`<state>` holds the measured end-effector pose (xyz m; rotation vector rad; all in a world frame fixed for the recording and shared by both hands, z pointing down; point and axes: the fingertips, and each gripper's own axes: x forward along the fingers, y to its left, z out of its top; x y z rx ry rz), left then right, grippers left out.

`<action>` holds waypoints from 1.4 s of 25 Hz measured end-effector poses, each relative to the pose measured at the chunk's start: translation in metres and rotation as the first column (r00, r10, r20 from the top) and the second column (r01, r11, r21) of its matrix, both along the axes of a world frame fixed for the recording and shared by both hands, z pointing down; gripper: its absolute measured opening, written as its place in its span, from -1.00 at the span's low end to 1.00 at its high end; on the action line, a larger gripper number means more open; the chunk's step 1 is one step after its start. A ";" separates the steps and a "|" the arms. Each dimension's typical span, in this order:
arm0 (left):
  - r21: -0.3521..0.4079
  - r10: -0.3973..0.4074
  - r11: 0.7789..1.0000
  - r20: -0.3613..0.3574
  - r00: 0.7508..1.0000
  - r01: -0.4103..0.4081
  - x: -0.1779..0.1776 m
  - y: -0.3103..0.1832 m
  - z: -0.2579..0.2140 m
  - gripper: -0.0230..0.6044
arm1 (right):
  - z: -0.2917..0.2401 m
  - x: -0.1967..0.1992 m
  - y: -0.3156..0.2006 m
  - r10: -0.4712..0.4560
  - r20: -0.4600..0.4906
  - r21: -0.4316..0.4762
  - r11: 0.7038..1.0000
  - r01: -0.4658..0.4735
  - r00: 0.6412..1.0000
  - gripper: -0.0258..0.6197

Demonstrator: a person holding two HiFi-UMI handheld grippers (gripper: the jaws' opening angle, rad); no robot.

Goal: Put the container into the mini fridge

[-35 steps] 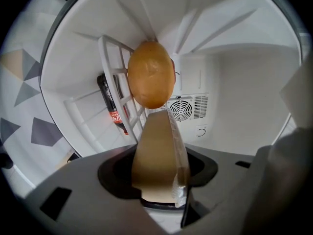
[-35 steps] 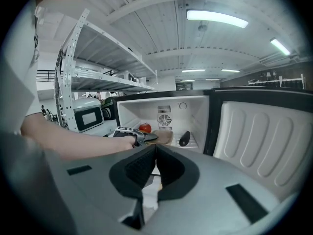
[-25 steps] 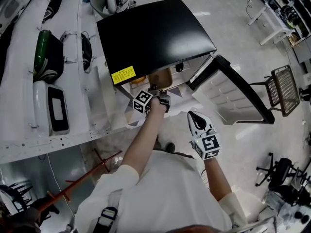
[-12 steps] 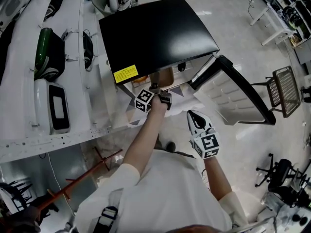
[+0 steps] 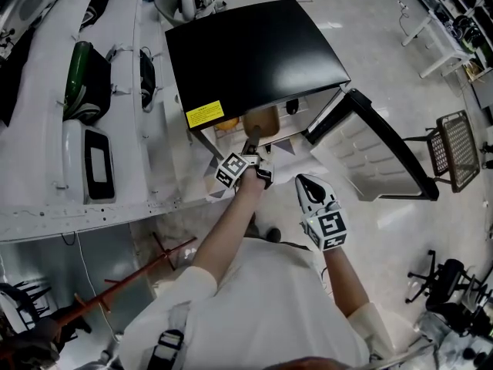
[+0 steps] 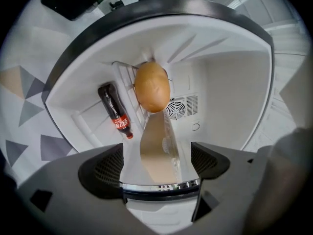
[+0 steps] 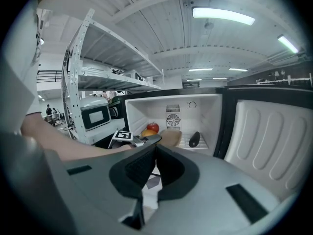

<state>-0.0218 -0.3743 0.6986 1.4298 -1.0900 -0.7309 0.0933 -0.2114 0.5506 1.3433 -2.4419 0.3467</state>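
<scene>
The tan container (image 6: pixel 156 148) lies on the shelf inside the open mini fridge (image 5: pixel 254 52), with its long axis running from the doorway toward the back wall. The left tongs (image 6: pixel 156 166) are opening wide, and their pads are clear of the container's near end between them. The right tongs (image 7: pixel 153 155) hang closed and empty outside the fridge.

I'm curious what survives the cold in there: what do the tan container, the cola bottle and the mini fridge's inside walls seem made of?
The container looks like matte tan plastic, with a clear glossy strip along one side, perhaps a lid. The cola bottle is probably shiny clear plastic: highlights, dark drink, red cap. The mini fridge walls look like smooth white moulded plastic.
</scene>
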 end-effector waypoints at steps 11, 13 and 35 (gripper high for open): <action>0.151 0.261 0.903 0.550 0.793 -0.401 0.040 0.055 -0.030 0.40 | -0.002 0.005 0.001 0.006 0.010 0.011 1.000 -0.006 1.000 -0.90; 0.147 0.253 0.881 0.658 0.709 -0.450 0.045 0.056 -0.032 0.40 | -0.001 0.006 0.002 0.009 0.011 0.009 1.000 -0.009 1.000 -0.90; 0.149 0.233 0.820 0.795 0.560 -0.553 0.060 0.021 -0.040 0.39 | -0.003 0.015 -0.006 0.066 -0.004 0.013 0.998 -0.066 0.998 -0.90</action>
